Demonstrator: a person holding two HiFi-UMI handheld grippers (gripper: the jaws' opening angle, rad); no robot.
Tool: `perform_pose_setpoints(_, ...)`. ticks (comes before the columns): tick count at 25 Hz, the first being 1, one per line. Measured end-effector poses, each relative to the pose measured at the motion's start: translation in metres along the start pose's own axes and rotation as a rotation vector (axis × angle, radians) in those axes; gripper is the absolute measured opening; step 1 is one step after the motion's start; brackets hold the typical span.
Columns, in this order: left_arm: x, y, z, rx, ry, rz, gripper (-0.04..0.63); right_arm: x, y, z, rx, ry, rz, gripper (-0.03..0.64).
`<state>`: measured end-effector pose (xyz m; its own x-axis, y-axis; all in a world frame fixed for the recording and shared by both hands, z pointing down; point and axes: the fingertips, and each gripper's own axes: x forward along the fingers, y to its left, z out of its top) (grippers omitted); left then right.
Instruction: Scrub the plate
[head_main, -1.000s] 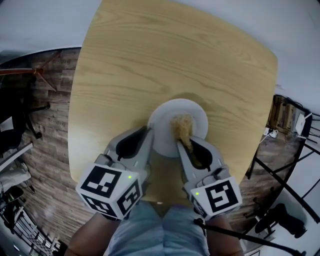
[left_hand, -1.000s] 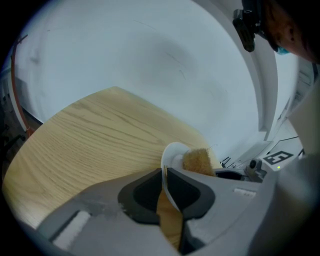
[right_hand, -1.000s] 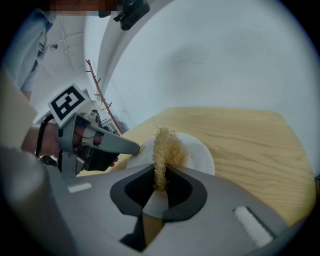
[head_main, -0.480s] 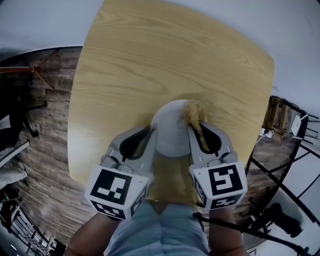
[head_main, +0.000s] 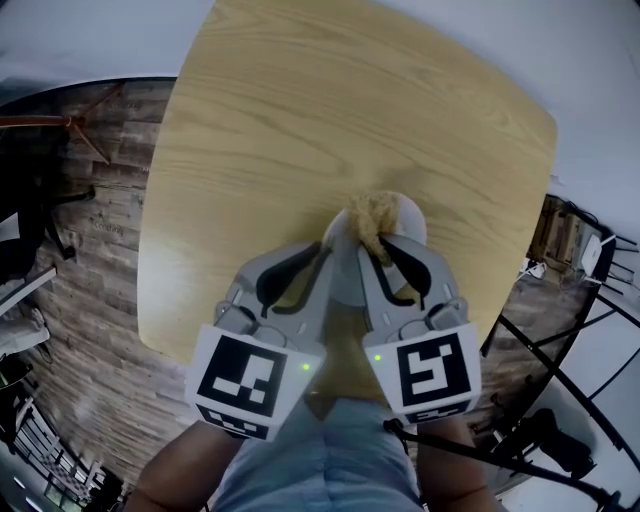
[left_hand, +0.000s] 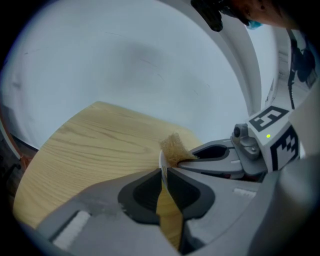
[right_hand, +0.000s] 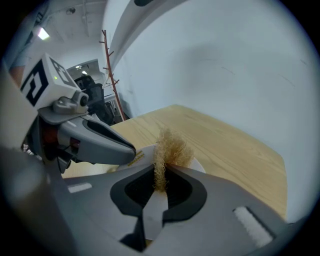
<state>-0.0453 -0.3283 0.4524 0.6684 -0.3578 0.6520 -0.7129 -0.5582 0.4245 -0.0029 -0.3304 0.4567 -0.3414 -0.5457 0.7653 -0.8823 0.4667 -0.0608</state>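
- Plate (head_main: 408, 220), white and round, is right in front of us, above the near edge of the table, just past our lap in blue trousers (head_main: 320, 465).
- Our left gripper (left_hand: 164, 170) has its jaws closed on the plate's near rim. In the left gripper view the rim runs as a thin white line between the two dark pads, so we see the plate edge-on there.
- We take the plate to be tipped up rather than flat, though we cannot tell whether any part of it touches the wood.
- Our right gripper (right_hand: 160, 172) is just beside the left one, and its jaws are pinched on a tan, fibrous scrubber (right_hand: 170, 145).
- The scrubber's frayed end sticks out past the jaw tips and lies over the far part of the plate.
- Beyond the plate the light wooden table (head_main: 300, 120) stretches away from us.
- A pale wall (left_hand: 140, 65) stands behind the table's far edge.
- To our left is a brick-patterned floor (head_main: 90, 260), and a thin reddish coat stand (right_hand: 111, 70) rises farther back.
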Motion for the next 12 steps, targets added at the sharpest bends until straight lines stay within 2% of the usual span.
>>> perform_pose_setpoints(12,0.0,-0.001,0.0,-0.019,-0.008,0.016,0.053,-0.009,0.037,-0.011,0.012,-0.025,0.124,0.04)
